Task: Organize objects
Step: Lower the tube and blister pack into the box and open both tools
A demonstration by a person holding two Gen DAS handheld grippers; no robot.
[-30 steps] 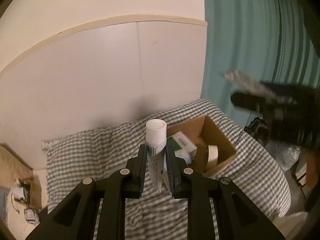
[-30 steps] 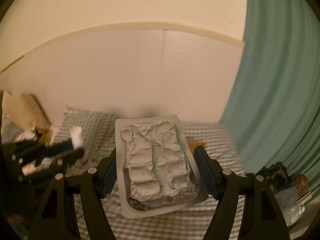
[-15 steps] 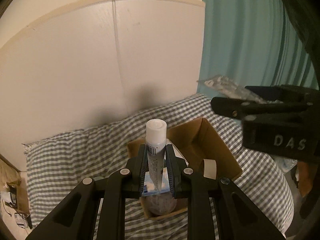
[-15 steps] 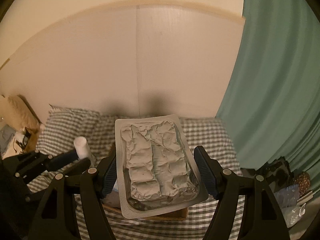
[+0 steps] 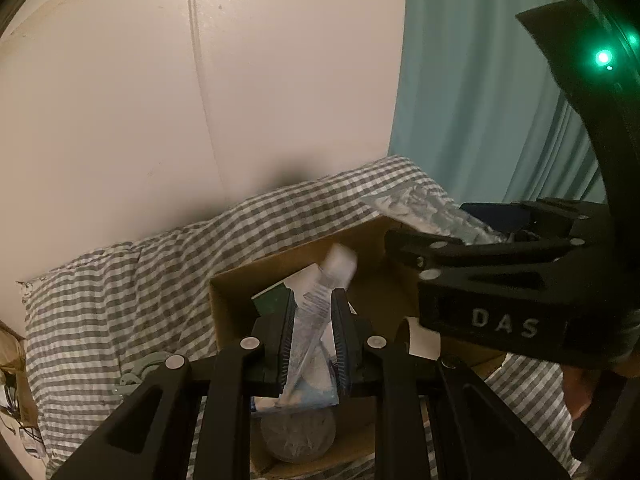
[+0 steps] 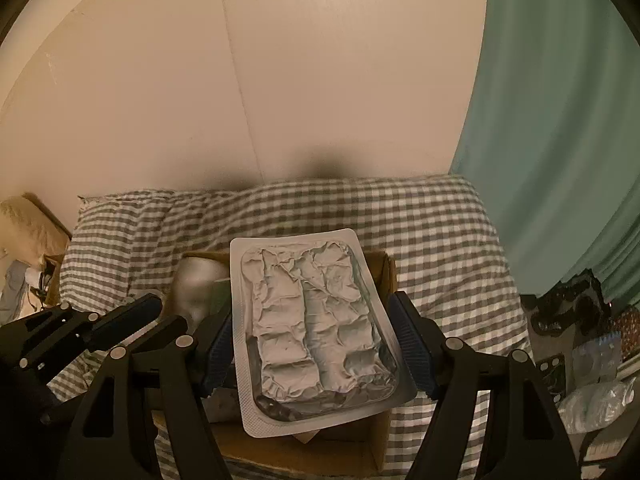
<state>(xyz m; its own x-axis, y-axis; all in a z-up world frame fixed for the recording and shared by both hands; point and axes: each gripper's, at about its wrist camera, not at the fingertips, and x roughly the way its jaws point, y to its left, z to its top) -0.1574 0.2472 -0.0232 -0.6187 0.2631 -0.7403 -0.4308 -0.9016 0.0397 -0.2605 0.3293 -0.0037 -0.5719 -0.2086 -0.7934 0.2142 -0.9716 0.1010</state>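
My left gripper point(image 5: 312, 320) hangs over an open cardboard box point(image 5: 224, 300) on the checked bed. A white-capped tube point(image 5: 320, 300) leans tilted and blurred between its fingers, which stand slightly apart from it. My right gripper point(image 6: 312, 344) is shut on a silver foil blister pack point(image 6: 312, 312) and holds it flat above the same box point(image 6: 384, 272). The right gripper also shows in the left wrist view point(image 5: 500, 280), just right of the tube. The left gripper also shows in the right wrist view point(image 6: 136, 320).
The box holds a green-and-white carton point(image 5: 276, 296), a roll of tape point(image 5: 416, 340) and a grey round thing point(image 5: 296, 440). A teal curtain point(image 6: 560, 140) hangs at the right, a cream wall behind. Clutter point(image 6: 580, 340) lies beside the bed at the right.
Both grippers have moved in over the box. The tube, upright and clamped before, now tilts right and is blurred as the left fingers have parted a little.
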